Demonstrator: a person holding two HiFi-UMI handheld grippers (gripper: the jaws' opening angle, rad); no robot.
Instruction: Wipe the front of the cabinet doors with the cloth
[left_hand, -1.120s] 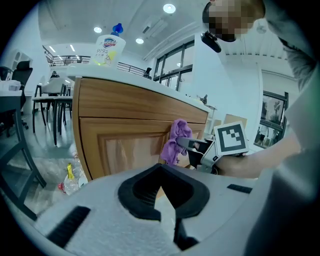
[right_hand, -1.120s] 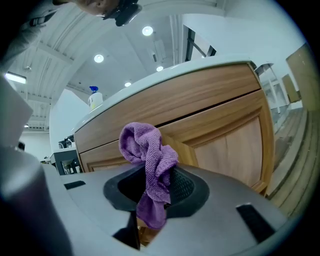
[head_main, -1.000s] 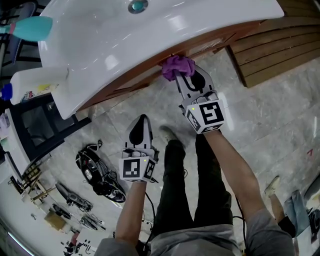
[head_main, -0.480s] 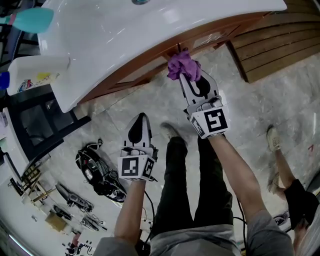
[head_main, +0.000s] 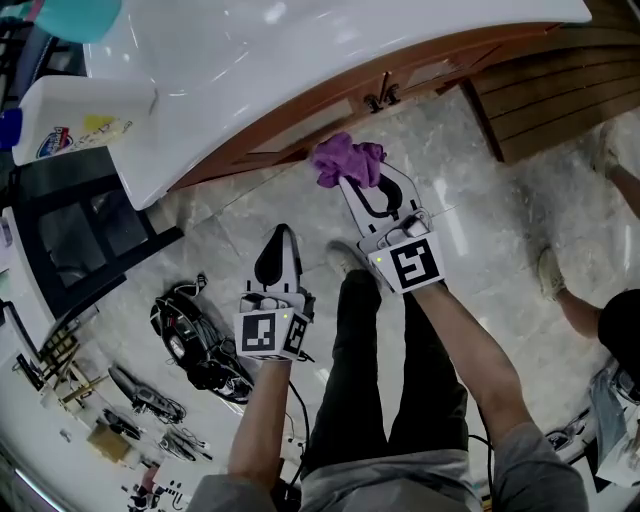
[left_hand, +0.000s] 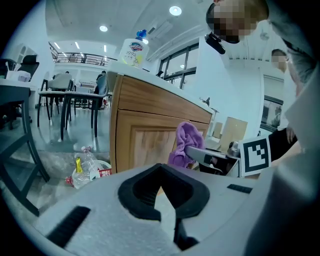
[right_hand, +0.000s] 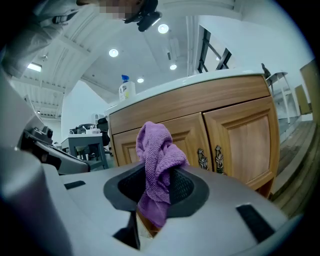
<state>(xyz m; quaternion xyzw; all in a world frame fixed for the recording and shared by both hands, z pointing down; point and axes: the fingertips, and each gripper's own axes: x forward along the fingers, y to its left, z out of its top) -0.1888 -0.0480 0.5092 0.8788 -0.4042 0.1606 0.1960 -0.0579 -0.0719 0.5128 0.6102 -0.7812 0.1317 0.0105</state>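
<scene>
A bunched purple cloth (head_main: 346, 160) (right_hand: 157, 155) is clamped in my right gripper (head_main: 362, 185), which is held a short way off the wooden cabinet doors (head_main: 330, 118) (right_hand: 220, 140) under the white sink top (head_main: 280, 60). The cloth does not touch the wood. Two ornate metal handles (right_hand: 210, 159) show where the doors meet. My left gripper (head_main: 279, 255) hangs lower and to the left, jaws together with nothing in them. In the left gripper view the cabinet's side panel (left_hand: 145, 140) and the cloth (left_hand: 184, 145) lie ahead.
A bottle (head_main: 70, 135) stands on the sink top's left end. A black stand (head_main: 80, 240) sits beside the cabinet, a dark bag (head_main: 195, 345) on the marble floor. Another person's foot (head_main: 550, 275) is at the right. Wooden slats (head_main: 560, 90) lie at the upper right.
My right gripper has drawn the cloth back from the door and to the left, away from the handles. The left gripper has barely moved. Someone's foot has shifted at the right.
</scene>
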